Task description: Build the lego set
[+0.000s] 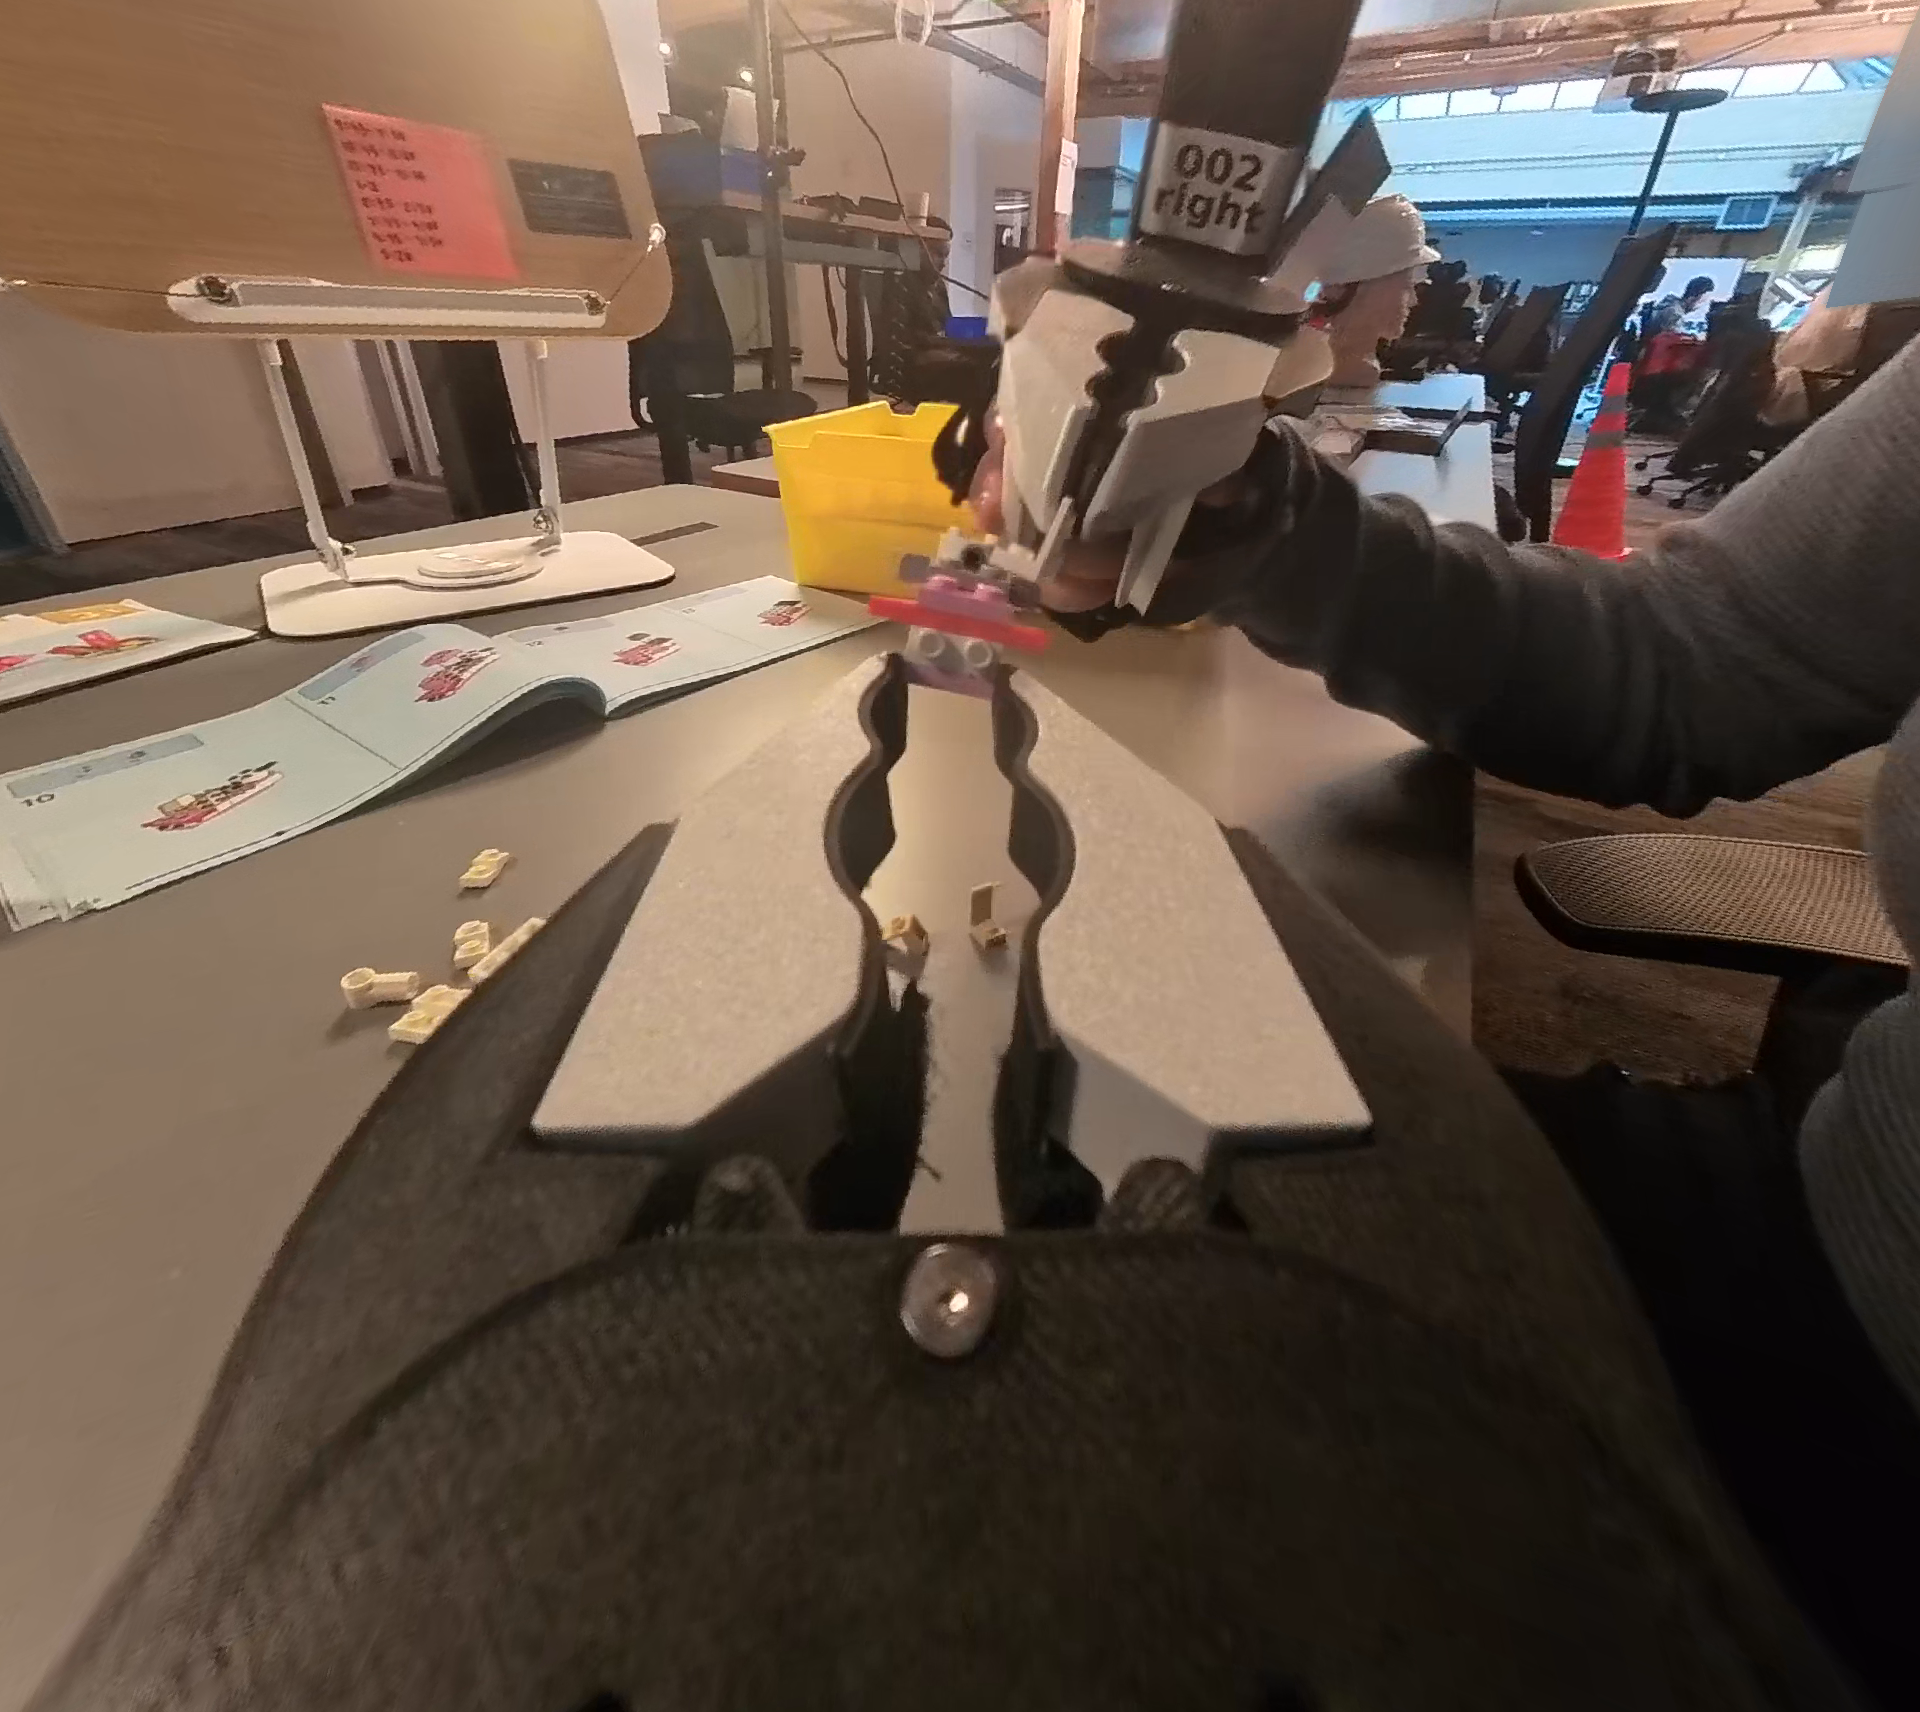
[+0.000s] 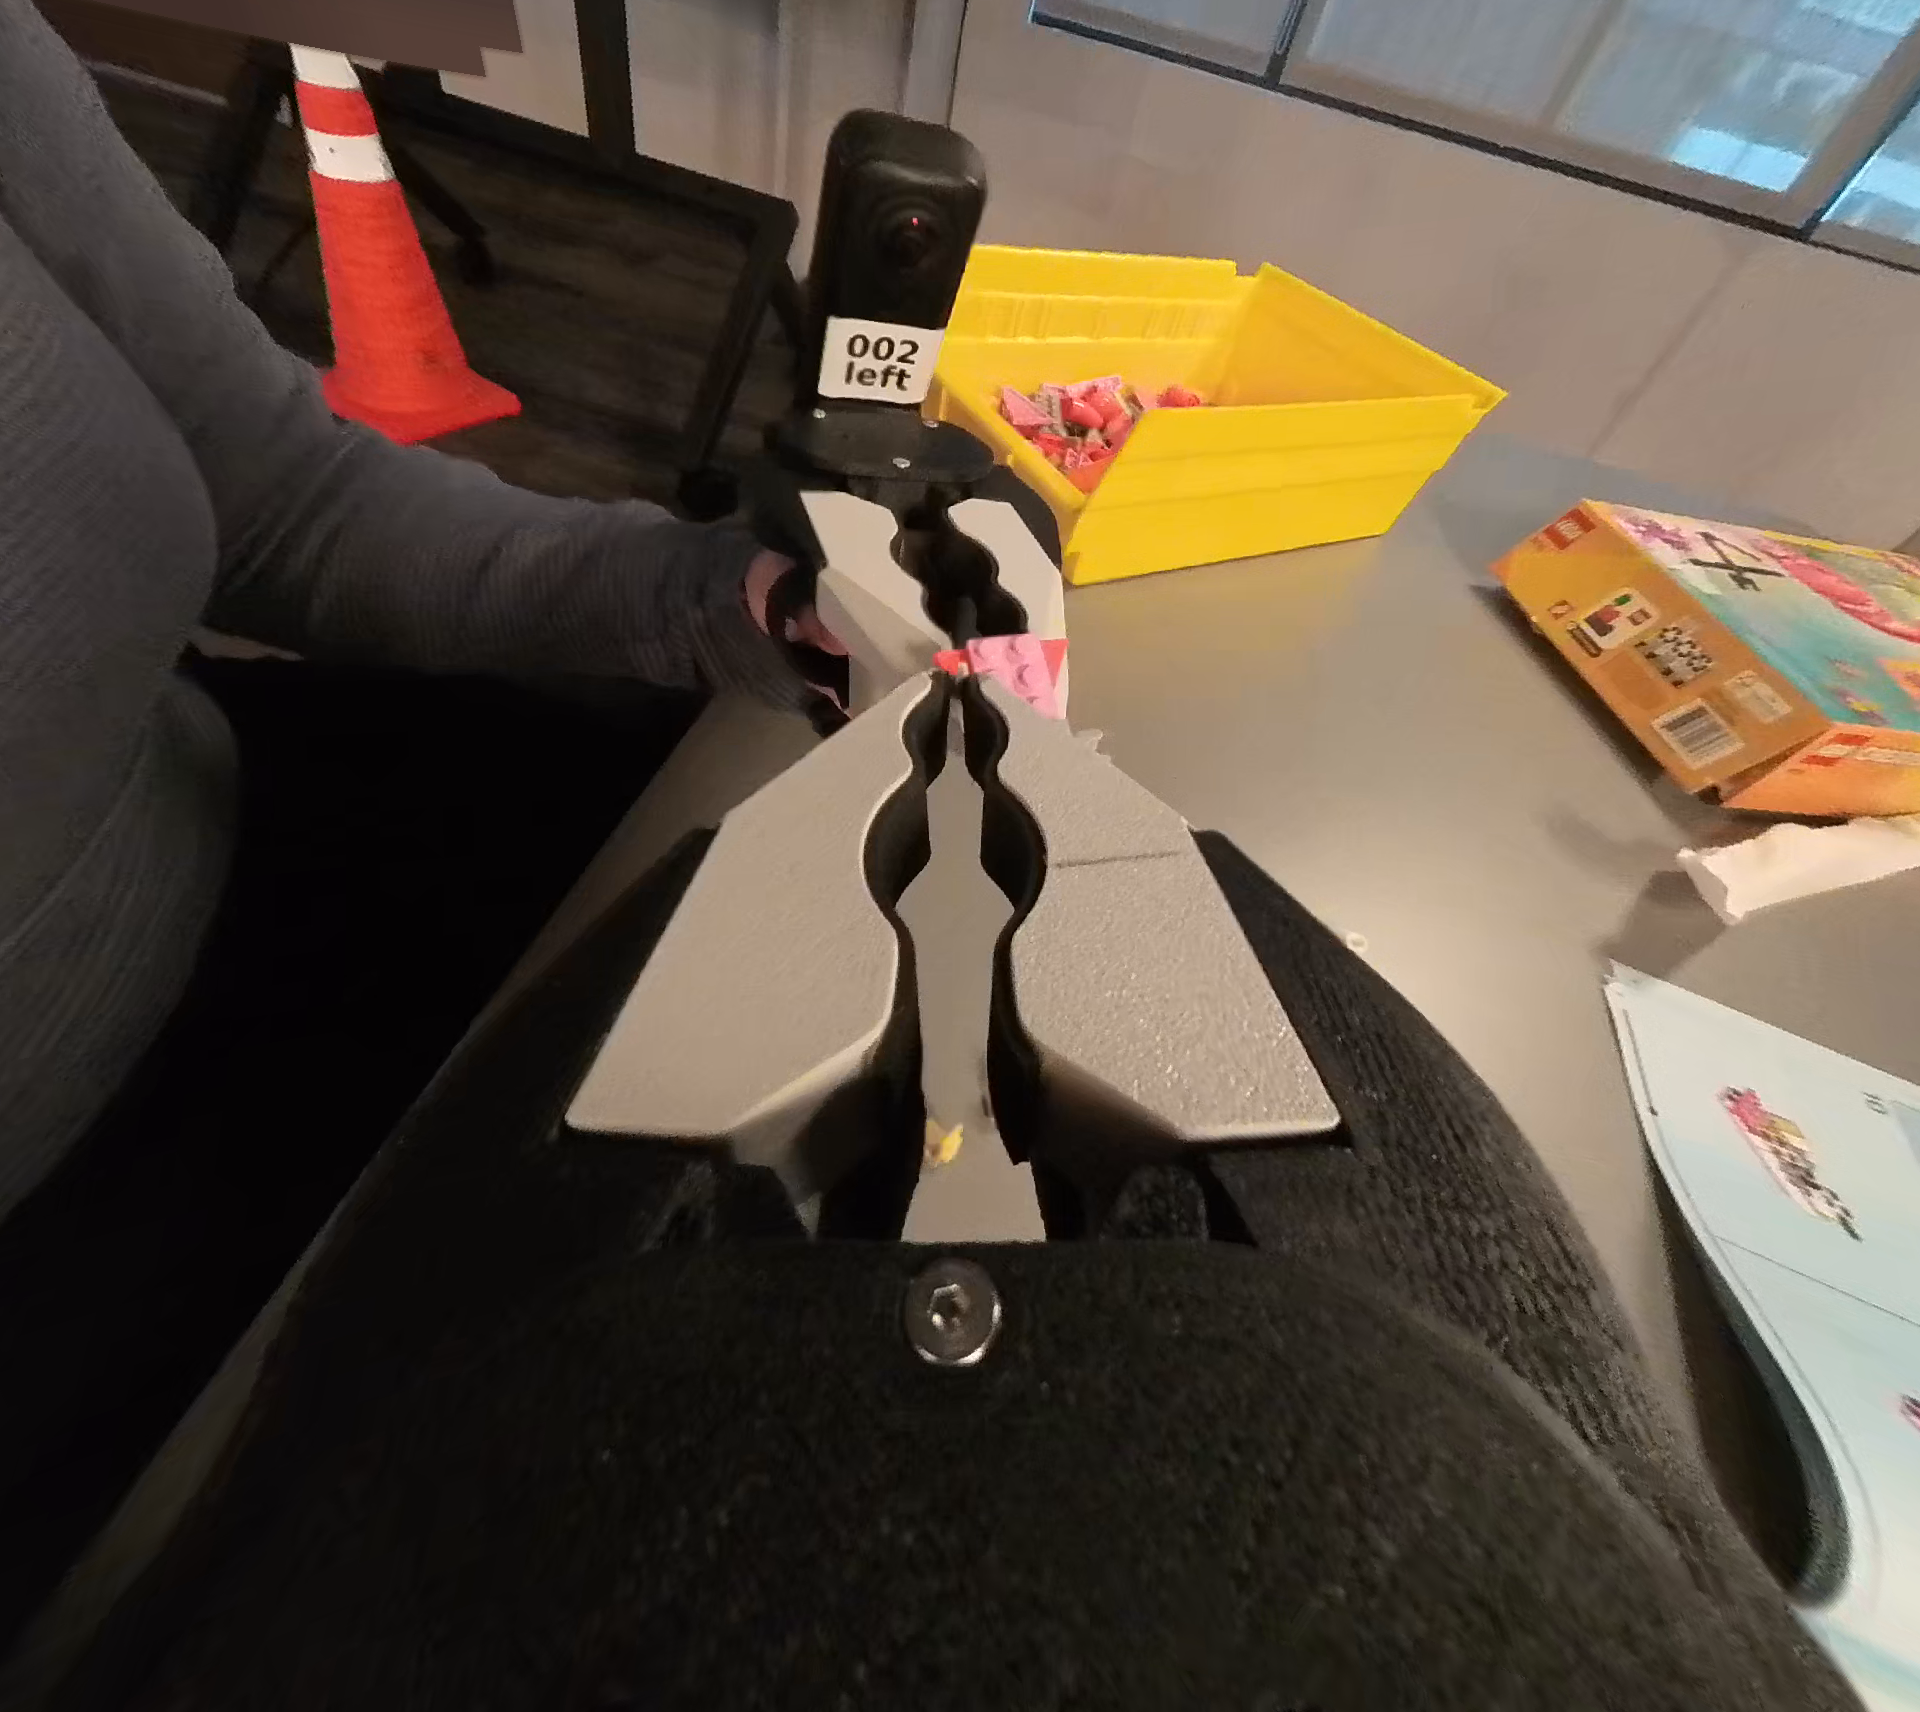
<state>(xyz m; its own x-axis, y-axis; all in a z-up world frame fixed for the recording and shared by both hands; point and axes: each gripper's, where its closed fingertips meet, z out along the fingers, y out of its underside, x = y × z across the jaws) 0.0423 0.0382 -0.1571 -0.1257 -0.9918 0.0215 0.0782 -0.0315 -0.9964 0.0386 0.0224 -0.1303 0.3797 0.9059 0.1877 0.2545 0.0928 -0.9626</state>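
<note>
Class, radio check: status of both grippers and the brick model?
Left gripper clamped on small brick model. Right gripper shut, tips at model's top. Loose tan pieces on table below.

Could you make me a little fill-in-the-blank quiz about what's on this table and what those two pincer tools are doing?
1. The left gripper is clamped on a small pink and red brick model, which it holds above the ____.
2. The bin holding red and pink pieces is ____ in colour.
3. The loose pieces on the table near the open instruction booklet are ____ coloured.
4. The right gripper has its fingertips ____ together.

Missing words: table; yellow; cream; closed
</note>
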